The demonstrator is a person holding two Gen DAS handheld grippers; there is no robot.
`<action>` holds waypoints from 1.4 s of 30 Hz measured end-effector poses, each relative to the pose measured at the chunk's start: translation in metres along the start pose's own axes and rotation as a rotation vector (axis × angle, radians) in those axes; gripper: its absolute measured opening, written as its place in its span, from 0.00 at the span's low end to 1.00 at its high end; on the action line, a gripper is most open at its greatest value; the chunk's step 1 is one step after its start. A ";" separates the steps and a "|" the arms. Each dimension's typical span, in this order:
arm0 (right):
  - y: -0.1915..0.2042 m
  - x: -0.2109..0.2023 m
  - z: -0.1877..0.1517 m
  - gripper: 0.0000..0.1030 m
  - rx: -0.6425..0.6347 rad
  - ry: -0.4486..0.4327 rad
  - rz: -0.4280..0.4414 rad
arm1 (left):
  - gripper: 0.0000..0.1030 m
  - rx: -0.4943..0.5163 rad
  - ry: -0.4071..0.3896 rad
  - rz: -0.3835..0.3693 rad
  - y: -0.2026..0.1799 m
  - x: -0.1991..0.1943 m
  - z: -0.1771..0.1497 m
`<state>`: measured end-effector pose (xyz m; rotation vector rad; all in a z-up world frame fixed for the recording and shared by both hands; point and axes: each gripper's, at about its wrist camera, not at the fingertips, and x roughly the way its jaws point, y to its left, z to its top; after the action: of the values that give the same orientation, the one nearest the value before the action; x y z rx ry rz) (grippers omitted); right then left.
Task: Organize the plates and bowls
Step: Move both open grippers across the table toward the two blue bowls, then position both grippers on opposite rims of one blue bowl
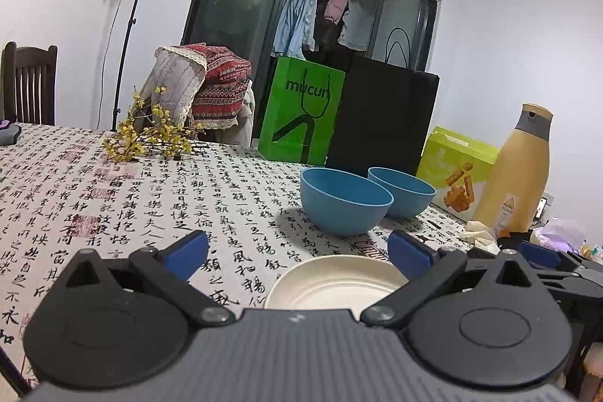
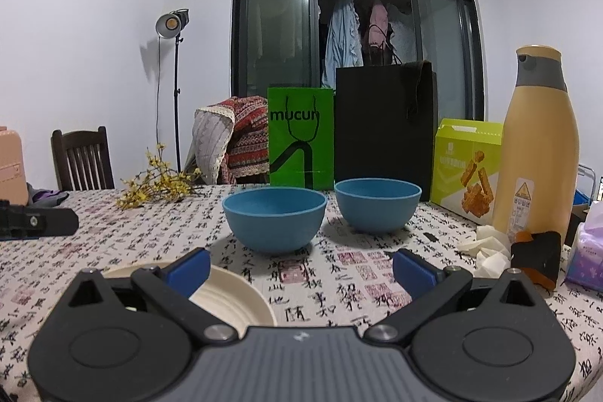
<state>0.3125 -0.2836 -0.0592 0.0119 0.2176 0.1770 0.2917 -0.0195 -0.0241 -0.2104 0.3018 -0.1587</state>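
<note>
Both wrist views sit low over the table, facing the window, sharing two blue bowls.

Calligraphy-cloth table: two blue bowls, cream plate, bottle.

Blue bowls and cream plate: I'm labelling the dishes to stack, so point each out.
Nearer blue bowl (image 2: 274, 219), right wrist view, outer wall.
Farther blue bowl (image 2: 377, 208), right wrist view, outer wall.
Cream plate (image 1: 335, 283), left wrist view, inner well.

Left gripper level and low, blue-padded fingers spread wide, right gripper likewise, jaws wide apart, nothing between them
</note>
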 end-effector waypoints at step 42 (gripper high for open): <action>-0.021 0.075 0.070 1.00 0.089 0.050 -0.020 | 1.00 -0.081 0.113 0.099 -0.009 0.079 0.081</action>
<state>0.4038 -0.2903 -0.0072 0.0940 0.2756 0.1476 0.3903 -0.0284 0.0316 -0.2662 0.4309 -0.0606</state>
